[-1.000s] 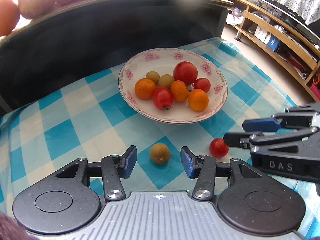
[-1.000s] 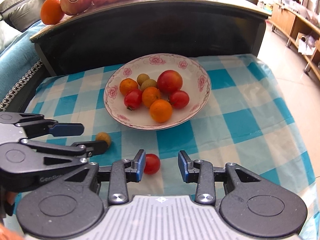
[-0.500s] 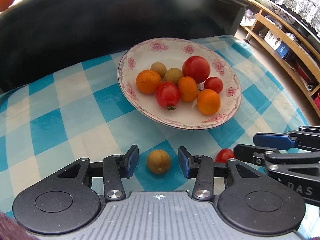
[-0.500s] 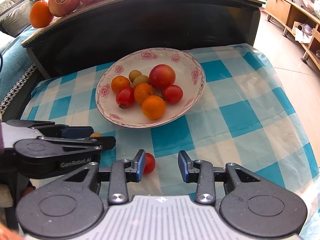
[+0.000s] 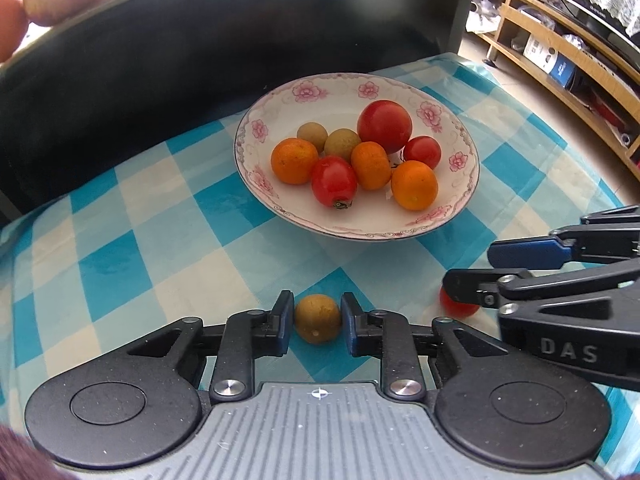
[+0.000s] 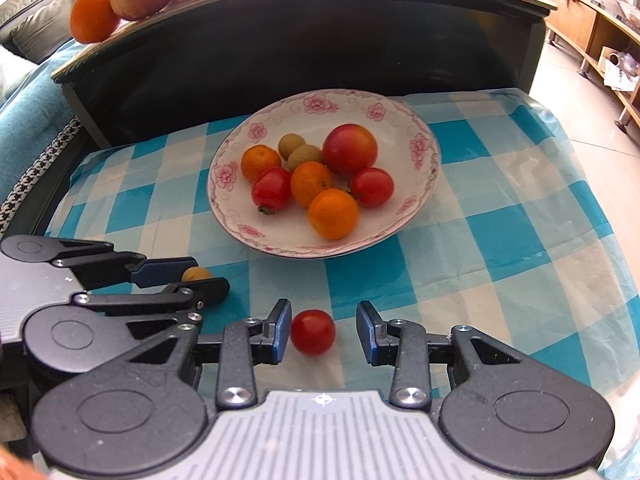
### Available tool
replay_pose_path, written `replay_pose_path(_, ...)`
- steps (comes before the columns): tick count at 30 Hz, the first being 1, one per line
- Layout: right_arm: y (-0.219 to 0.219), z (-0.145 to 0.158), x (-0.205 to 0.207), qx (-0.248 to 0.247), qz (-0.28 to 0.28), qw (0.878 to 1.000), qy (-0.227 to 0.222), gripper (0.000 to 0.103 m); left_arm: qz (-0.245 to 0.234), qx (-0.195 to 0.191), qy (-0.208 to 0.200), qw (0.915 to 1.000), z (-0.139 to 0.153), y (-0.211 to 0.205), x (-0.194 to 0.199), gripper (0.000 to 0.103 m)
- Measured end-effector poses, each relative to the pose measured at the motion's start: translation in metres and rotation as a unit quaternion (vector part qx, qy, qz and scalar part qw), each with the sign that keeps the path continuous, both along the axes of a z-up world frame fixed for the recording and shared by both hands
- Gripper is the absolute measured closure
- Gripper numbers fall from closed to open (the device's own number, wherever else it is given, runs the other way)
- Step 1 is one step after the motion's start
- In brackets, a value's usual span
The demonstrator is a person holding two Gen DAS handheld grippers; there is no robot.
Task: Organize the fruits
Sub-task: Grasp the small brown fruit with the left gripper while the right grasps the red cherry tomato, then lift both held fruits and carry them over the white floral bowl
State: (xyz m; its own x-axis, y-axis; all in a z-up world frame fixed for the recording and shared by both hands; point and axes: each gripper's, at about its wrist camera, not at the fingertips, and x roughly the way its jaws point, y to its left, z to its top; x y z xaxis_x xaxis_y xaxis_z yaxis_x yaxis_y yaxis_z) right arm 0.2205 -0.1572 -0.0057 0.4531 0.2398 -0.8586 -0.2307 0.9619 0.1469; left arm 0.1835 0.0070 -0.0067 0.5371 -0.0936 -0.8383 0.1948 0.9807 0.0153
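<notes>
At the bottom centre of my left view, the left gripper (image 5: 317, 321) has narrowed onto the brown longan (image 5: 318, 319), pads at its sides; contact I can't confirm. My right gripper (image 6: 324, 332) sits wider apart, the cherry tomato (image 6: 312, 331) beside its left pad. I judge both grasps pending: close, lift, carry to the flowered plate (image 6: 420, 184) mid-frame. Fruit along the top edge is blurred and cut off.
</notes>
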Motion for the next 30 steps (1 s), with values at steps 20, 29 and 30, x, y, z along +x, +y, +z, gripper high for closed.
replay_pose_path(20,0.01,-0.016,0.003,-0.029,0.034,0.999,0.004,0.072,-0.015,0.03,0.0,0.9994,-0.003,-0.008,-0.004,0.07)
replay_pose_path(29,0.007,-0.008,0.0,-0.023,0.034,0.999,-0.001,0.073,-0.017,0.016,0.0,0.9997,0.002,-0.007,-0.005,0.07)
replay_pose_path(30,0.006,-0.007,-0.001,-0.022,0.033,0.999,-0.002,0.073,-0.016,0.013,-0.001,0.9998,0.003,-0.006,-0.005,0.07)
